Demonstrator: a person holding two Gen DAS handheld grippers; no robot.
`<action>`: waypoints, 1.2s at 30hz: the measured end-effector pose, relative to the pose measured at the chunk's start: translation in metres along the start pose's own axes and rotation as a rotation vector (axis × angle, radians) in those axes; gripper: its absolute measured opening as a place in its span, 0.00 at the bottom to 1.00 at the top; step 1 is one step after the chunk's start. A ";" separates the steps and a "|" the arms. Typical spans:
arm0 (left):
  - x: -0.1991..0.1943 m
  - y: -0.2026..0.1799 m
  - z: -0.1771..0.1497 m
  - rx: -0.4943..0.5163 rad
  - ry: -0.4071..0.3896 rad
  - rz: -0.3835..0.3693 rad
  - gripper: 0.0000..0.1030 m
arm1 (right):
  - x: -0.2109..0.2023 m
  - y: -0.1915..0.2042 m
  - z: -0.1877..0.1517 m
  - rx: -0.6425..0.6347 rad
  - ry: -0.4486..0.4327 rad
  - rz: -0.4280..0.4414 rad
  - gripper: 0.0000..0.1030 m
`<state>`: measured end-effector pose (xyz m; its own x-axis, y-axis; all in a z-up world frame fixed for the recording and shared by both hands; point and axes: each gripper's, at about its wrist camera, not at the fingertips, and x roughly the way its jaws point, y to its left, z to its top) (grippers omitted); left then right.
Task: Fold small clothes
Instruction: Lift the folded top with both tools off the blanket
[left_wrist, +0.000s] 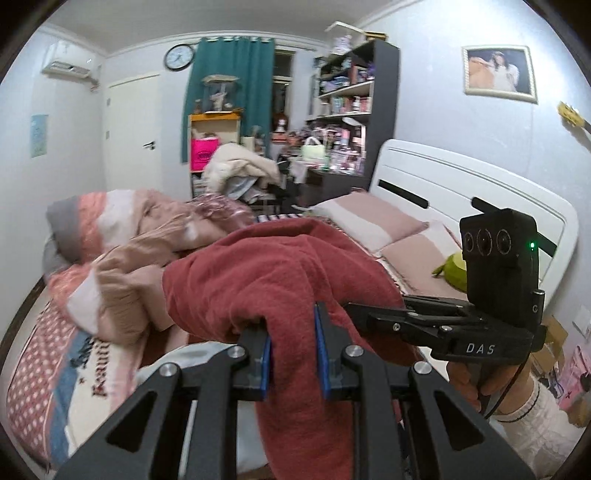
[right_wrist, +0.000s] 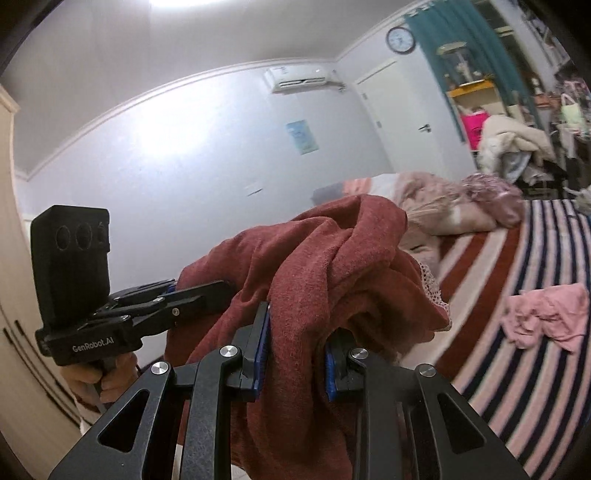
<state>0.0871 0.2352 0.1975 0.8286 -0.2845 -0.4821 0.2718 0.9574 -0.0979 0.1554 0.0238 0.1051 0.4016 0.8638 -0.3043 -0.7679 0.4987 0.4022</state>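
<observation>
**Left wrist view: red garment lifted between both grippers, ready to spread**

Left wrist view shows the left gripper (left_wrist: 293, 350) clamped on a bunched edge of the red garment (left_wrist: 266, 273), which hangs past its blue pads at the bottom centre. At right of that frame, the right gripper (left_wrist: 354, 308) bites the same cloth; the right wrist view confirms it is clamped on a thick fold. The garment hangs crumpled above the bed (right_wrist: 535, 332). To do this step well, I would draw the grippers apart until the cloth hangs flat, then lay it on bare striped bedding, clear of the pink garment (right_wrist: 546, 314) at lower right.
</observation>
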 end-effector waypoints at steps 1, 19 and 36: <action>-0.005 0.011 -0.003 -0.012 0.004 0.005 0.16 | 0.009 0.003 0.000 0.008 0.012 0.014 0.18; 0.107 0.182 -0.092 -0.288 0.262 0.090 0.27 | 0.180 -0.055 -0.044 0.161 0.339 -0.080 0.26; 0.077 0.174 -0.074 -0.277 0.127 0.139 0.73 | 0.148 -0.058 -0.029 0.059 0.301 -0.138 0.74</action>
<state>0.1623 0.3835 0.0786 0.7764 -0.1584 -0.6101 0.0025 0.9687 -0.2484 0.2448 0.1211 0.0119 0.3277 0.7320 -0.5974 -0.6827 0.6205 0.3859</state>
